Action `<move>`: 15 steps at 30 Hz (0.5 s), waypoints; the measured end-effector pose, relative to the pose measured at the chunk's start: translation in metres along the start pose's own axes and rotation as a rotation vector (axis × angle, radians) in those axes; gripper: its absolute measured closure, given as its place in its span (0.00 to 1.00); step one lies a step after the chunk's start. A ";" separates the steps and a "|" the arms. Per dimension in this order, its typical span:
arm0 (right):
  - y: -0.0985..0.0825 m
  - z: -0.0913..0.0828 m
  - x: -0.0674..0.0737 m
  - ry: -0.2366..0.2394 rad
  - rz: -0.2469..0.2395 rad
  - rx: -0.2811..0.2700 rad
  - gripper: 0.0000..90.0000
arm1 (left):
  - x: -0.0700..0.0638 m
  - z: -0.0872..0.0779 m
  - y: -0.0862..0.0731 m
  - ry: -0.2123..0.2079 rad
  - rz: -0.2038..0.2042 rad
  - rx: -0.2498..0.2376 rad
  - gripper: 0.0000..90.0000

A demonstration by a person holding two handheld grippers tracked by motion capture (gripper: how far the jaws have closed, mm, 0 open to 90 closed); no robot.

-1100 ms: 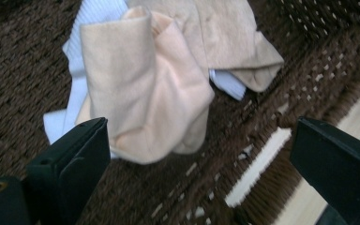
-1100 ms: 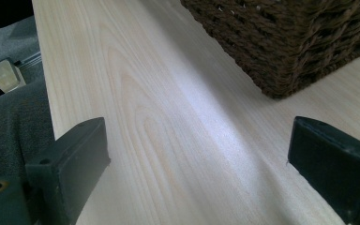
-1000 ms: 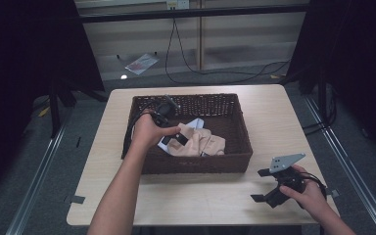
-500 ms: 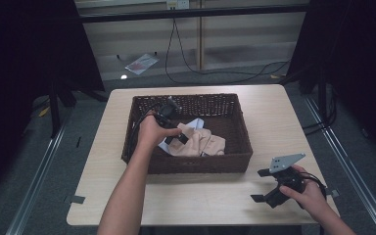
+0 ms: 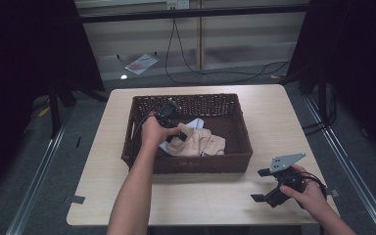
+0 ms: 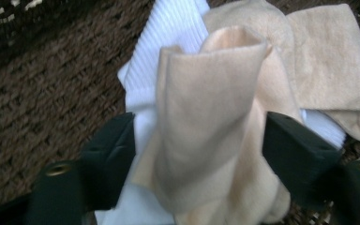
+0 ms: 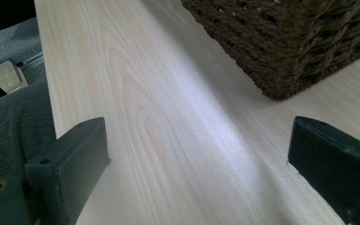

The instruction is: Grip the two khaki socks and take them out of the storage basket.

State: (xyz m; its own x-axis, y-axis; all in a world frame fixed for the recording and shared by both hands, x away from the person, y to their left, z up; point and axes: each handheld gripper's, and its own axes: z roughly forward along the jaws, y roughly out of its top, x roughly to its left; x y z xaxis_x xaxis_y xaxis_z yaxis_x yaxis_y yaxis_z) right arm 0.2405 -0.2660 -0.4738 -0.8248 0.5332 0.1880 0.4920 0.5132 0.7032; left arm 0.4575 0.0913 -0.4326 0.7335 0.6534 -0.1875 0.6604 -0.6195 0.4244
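- The left hand (image 5: 152, 133) reached over the left wall of the wicker basket (image 5: 142, 161), the landmark here, and pointed the left gripper (image 5: 175, 138) down into it
- In the left gripper view a raised fold of the beige sock (image 6: 206, 112) stood between the left gripper (image 6: 199, 150) fingers (image 6: 110, 159); the jaws had just been closing, yet a gap showed between each pad and the cloth, so they were not clamped on it
- The beige sock (image 5: 200, 144) lay inside the basket, on its floor towards the near wall, roughly at mid-width
- A white sock (image 5: 192, 124) lay in the basket too, under and behind the beige one; in the left gripper view its ribbed cloth (image 6: 166, 42) spread over the brown weave just beside the left finger
- The basket sat on the bench (image 5: 274, 117), near its middle
- Right of the basket and nearer the front edge of the bench, the right hand (image 5: 309, 195) held the right gripper (image 5: 260, 185) low over the wood, well apart from the basket
- In the right gripper view the right gripper (image 7: 201, 164) fingers (image 7: 70, 159) stood wide apart with bare bench (image 7: 168, 140) between them and nothing held; a corner of the basket (image 7: 281, 51) rose beyond them at the upper right
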 end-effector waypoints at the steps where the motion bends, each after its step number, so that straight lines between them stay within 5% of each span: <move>1: 0.000 0.000 0.000 -0.002 0.002 -0.003 0.06 | 0.000 0.001 0.000 -0.005 0.005 -0.001 0.42; 3: 0.000 0.000 0.000 -0.003 0.001 -0.003 0.06 | -0.001 0.001 -0.001 -0.032 0.007 -0.018 0.62; 7: 0.000 -0.001 0.000 -0.004 0.005 -0.006 0.06 | -0.004 -0.010 0.000 -0.019 -0.027 0.011 0.95; 15: 0.000 0.000 0.000 -0.003 0.001 -0.003 0.06 | -0.011 -0.052 0.009 -0.031 -0.068 0.023 0.97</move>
State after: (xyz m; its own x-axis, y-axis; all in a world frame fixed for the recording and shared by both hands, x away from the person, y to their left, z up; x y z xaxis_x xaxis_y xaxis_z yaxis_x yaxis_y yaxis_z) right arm 0.2407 -0.2658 -0.4737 -0.8236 0.5356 0.1866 0.4919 0.5105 0.7053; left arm 0.4472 0.1014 -0.3811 0.6912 0.6806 -0.2431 0.7121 -0.5841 0.3894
